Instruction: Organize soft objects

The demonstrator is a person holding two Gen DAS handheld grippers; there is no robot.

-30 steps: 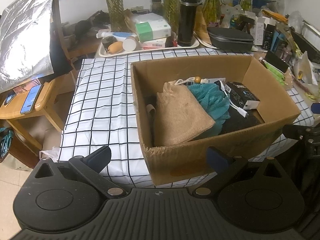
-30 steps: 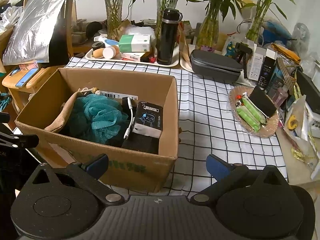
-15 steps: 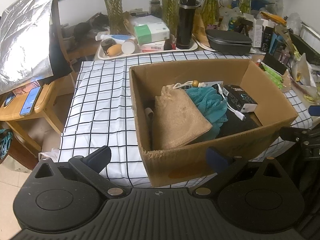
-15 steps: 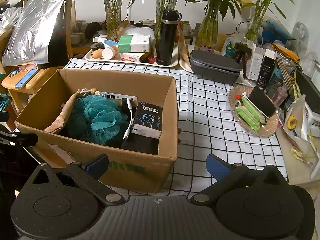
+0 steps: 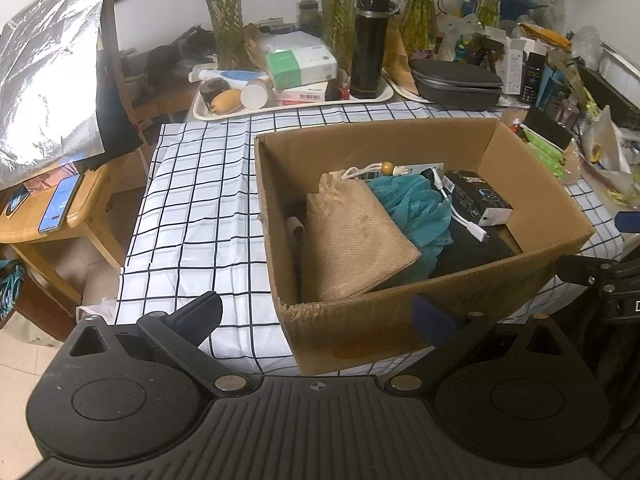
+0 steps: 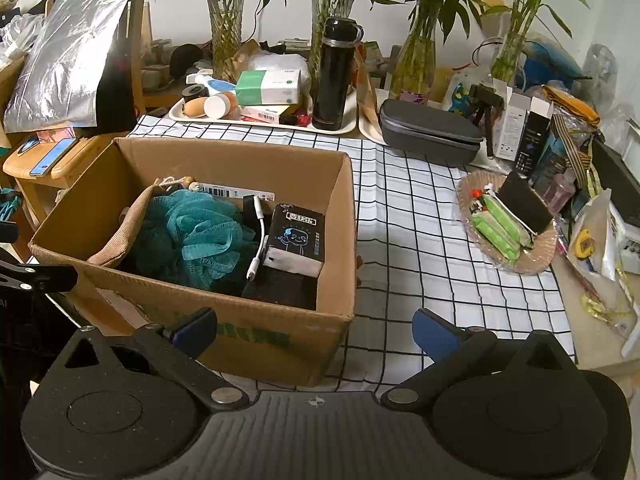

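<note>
Cardboard formed the open box (image 5: 400, 148) that sat on the checked cloth (image 5: 200, 200) covering the surface. Inside it, a tan burlap pouch (image 5: 352, 240) leaned against the left wall, its drawstring and wooden bead at the top. A teal mesh sponge (image 5: 416, 208) lay just beside the pouch, touching it, with a white cable (image 5: 464, 220) and a small black carton (image 5: 480, 196) to its right, resting on something dark at the bottom.

Both tools hung short of the box's near wall. The left hand-held gripper (image 5: 316, 312) was spread wide and held nothing, one finger over the cloth and the other in front of the box's front panel. The right hand-held gripper (image 6: 316, 328) was likewise spread and empty, with its left finger before the box's near right corner and its right finger over bare cloth.

Behind the box stood a black flask (image 6: 336, 76) on a white tray (image 6: 264, 120), beside a grey zip case (image 6: 428, 132). A wicker dish (image 6: 508, 228) with green packets lay well apart to the right.
</note>
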